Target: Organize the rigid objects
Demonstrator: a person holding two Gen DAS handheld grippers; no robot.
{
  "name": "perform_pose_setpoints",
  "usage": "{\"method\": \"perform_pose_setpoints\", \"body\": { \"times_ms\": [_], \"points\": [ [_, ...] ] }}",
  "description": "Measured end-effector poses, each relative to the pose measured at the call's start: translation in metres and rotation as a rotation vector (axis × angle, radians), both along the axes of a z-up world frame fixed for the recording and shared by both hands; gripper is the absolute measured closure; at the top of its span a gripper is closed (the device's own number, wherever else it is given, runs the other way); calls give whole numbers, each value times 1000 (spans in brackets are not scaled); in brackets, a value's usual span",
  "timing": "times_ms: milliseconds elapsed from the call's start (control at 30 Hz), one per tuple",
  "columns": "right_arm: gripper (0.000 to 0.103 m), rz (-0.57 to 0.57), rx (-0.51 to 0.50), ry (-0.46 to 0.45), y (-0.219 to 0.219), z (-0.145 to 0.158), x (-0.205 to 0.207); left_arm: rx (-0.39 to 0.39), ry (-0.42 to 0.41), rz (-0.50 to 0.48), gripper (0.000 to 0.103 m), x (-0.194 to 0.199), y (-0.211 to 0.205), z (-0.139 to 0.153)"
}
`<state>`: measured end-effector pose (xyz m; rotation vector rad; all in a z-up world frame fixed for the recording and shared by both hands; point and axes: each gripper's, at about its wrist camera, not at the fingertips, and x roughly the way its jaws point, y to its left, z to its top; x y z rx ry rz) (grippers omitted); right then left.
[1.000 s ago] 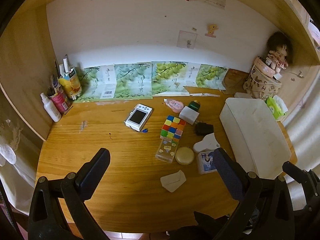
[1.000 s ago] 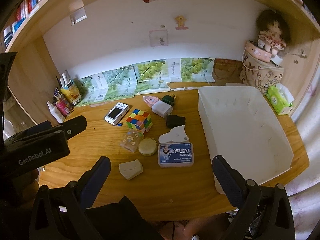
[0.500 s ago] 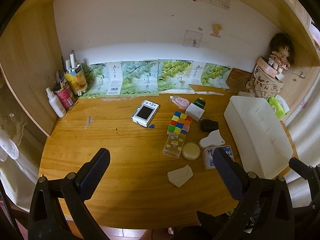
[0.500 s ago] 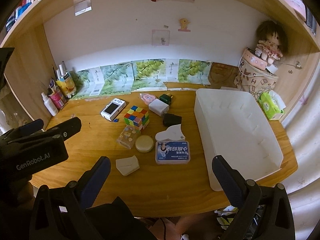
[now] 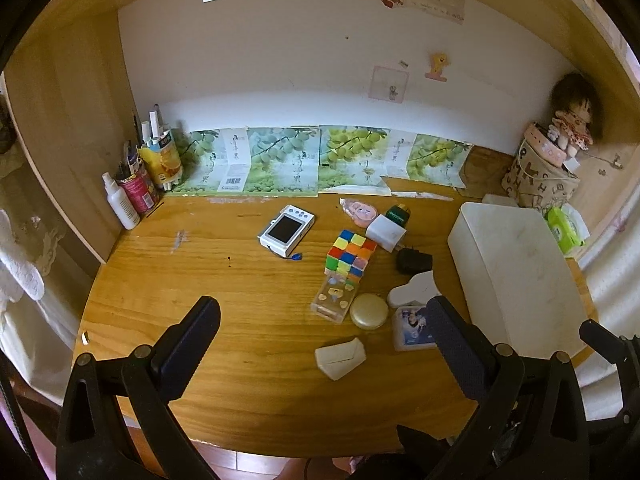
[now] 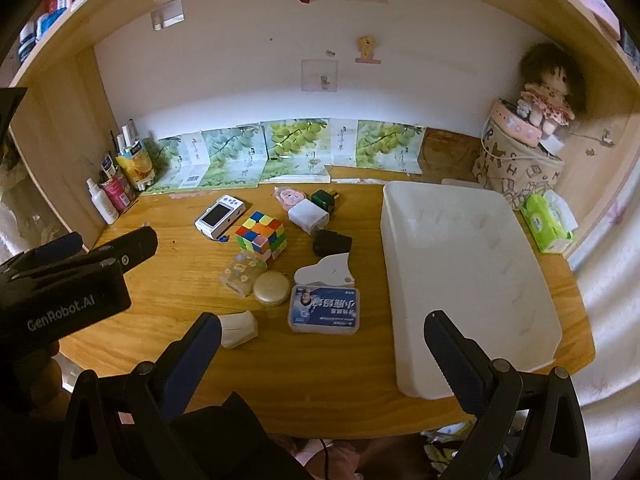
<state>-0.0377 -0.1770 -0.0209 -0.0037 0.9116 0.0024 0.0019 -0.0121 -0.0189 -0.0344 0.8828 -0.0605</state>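
Currently, in the left wrist view, the left gripper [image 5: 322,324] hangs over the table [image 5: 200,280] with fingers spread, holding nothing. The cube [image 5: 349,255], camera [image 5: 286,231], round tin [image 5: 368,310] and blue box [image 5: 412,322] lie clustered mid-table, left of the white bin [image 5: 516,272].

In the right wrist view, the right gripper [image 6: 322,340] is likewise spread and empty, above the near edge. The blue box [image 6: 325,309] sits just beside the bin [image 6: 468,280], not touching. The cube [image 6: 262,235] lies farther back.

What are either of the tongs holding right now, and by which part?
Nothing. The left tongs and right tongs both stand open above the desk.
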Motion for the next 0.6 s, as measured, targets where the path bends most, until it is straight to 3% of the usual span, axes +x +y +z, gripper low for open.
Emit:
{"method": "perform_pose_setpoints", "body": {
  "times_ms": [367,600],
  "points": [
    [1,98,34,-13,-49,1,13,7,15,119,1,-2,-35,-1],
    [1,89,60,2,-88,-4,19,-21,117,160,1,5,-58,-20]
  ]
}}
